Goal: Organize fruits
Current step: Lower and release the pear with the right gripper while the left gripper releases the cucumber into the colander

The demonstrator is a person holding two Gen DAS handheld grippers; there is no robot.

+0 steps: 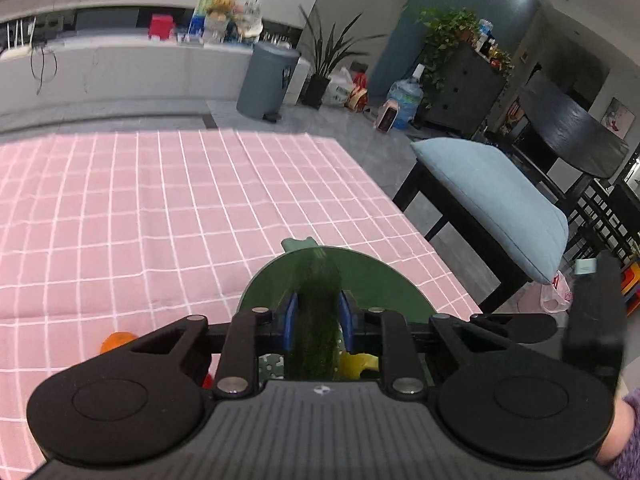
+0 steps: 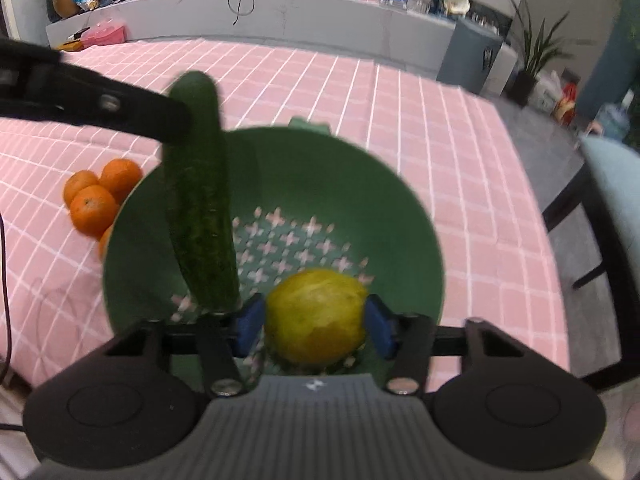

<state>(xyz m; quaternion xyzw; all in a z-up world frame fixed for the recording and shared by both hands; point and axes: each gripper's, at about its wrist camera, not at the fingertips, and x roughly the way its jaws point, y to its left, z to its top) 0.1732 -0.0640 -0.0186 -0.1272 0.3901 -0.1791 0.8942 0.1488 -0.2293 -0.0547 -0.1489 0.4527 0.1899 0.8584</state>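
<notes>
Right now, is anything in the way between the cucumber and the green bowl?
Nothing visible blocks it. The left tongs hold the cucumber tilted over the green bowl, its lower end already inside. The lemon, between the right tongs, sits beside it, not under it.

Grey bin point(image 1: 267, 80), potted plant point(image 1: 326, 60) and blue-cushioned chair point(image 1: 496, 196) on grey floor.

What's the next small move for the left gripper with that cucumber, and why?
Probably lower it into the bowl before letting go. The left gripper is shut on the cucumber, which hangs steeply tilted over the green strainer bowl, its lower end near the floor. The right gripper brackets the lemon close by, so I'd keep the cucumber on its own side.
</notes>
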